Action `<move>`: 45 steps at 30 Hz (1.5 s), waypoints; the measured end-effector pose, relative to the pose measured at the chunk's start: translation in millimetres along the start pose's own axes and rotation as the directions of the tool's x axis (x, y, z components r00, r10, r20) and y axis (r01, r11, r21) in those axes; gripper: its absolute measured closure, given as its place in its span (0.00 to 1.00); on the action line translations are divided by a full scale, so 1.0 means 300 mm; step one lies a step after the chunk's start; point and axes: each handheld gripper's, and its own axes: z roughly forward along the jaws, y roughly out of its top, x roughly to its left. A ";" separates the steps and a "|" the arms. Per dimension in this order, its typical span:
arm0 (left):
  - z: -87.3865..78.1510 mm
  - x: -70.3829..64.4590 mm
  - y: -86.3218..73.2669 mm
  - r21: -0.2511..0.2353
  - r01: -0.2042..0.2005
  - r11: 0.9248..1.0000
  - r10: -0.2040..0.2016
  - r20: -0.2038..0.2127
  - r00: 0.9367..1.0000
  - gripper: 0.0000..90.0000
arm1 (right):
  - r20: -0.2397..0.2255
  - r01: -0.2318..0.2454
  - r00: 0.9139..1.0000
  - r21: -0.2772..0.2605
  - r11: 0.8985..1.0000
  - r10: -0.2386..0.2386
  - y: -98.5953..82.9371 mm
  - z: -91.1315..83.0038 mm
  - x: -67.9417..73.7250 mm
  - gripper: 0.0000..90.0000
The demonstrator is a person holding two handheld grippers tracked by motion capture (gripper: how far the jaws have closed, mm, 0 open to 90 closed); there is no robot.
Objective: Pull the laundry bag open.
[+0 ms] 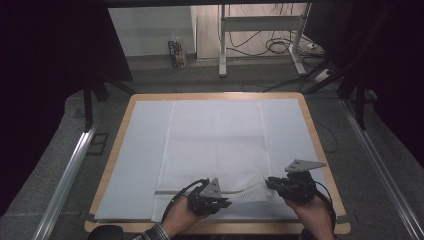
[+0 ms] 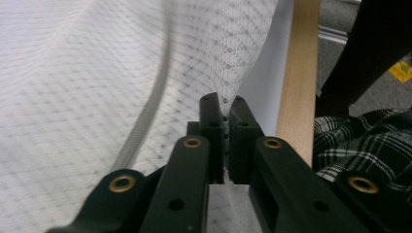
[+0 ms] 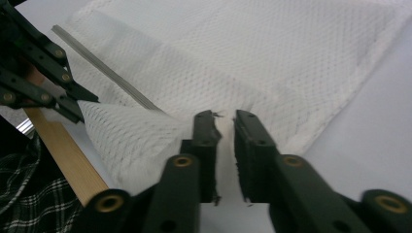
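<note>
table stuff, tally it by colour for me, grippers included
white: 2 – mesh cloth, table cover sheet
black: 2 – left gripper, right gripper
total: 4

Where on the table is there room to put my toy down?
Free: the bare sheet left of the mesh cloth, and the strip right of it, up to the table edge. Crowded: the near edge, where the left tool and right tool pinch the cloth.
</note>
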 end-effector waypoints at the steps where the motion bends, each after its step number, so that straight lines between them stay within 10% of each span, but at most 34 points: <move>1: 0.001 -0.001 -0.001 0.001 -0.003 1.000 0.003 0.000 1.000 0.98 | -0.005 -0.010 1.000 0.003 1.000 0.010 -0.004 -0.006 -0.003 0.73; 6: 0.008 -0.007 -0.001 0.004 -0.009 1.000 0.009 -0.001 1.000 0.98 | -0.008 -0.064 0.998 0.046 0.997 0.064 -0.045 -0.026 -0.018 0.48; 14: -0.025 0.037 -0.010 -0.071 0.105 0.992 -0.106 -0.013 0.994 0.98 | -0.072 -0.163 0.983 0.111 0.980 0.171 -0.078 0.005 -0.040 0.28; 32: -0.035 0.076 -0.029 -0.070 0.152 0.986 -0.152 -0.001 0.988 0.98 | -0.234 -0.261 0.920 0.234 0.937 0.314 -0.095 0.097 -0.037 0.22; 41: -0.059 0.117 -0.044 -0.114 0.234 0.965 -0.234 0.015 0.972 0.98 | -0.272 -0.275 0.901 0.247 0.929 0.339 -0.106 0.071 -0.032 0.29; 45: -0.055 0.114 -0.043 -0.101 0.224 0.969 -0.222 0.037 0.974 0.98 | -0.304 -0.274 0.891 0.234 0.933 0.338 -0.097 0.087 -0.023 0.28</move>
